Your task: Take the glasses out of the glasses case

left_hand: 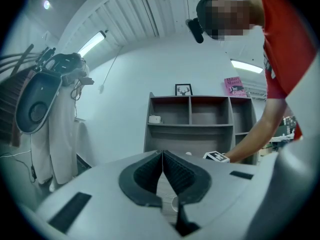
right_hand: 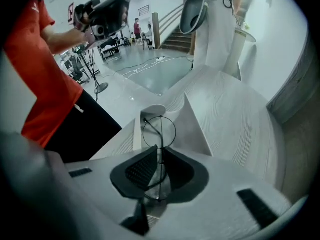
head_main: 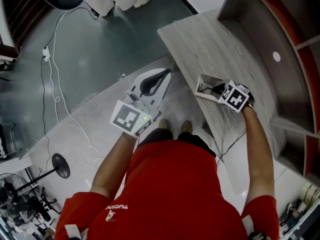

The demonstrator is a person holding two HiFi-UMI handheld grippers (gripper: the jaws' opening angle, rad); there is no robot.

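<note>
Jaws of the right gripper (right_hand: 159,154) clamped on the glasses (right_hand: 160,134), at the open glasses case (right_hand: 192,126).
Left gripper (left_hand: 162,156) jaws were together, empty; withdrawal was probably in hand, and a gentle lift clear seemed next.

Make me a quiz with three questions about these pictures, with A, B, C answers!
1. Where is the case?
A. on the floor
B. on the table
C. on a shelf

2. What colour is the person's shirt?
A. red
B. blue
C. green

3. What is the right gripper doing?
A. open and empty
B. shut on the glasses
C. shut on a cable

Answers:
1. B: the head view shows the open case lying on the grey table.
2. A: the shirt is red in every view.
3. B: the right gripper view shows its jaws pinching the thin frame just over the case.
</note>
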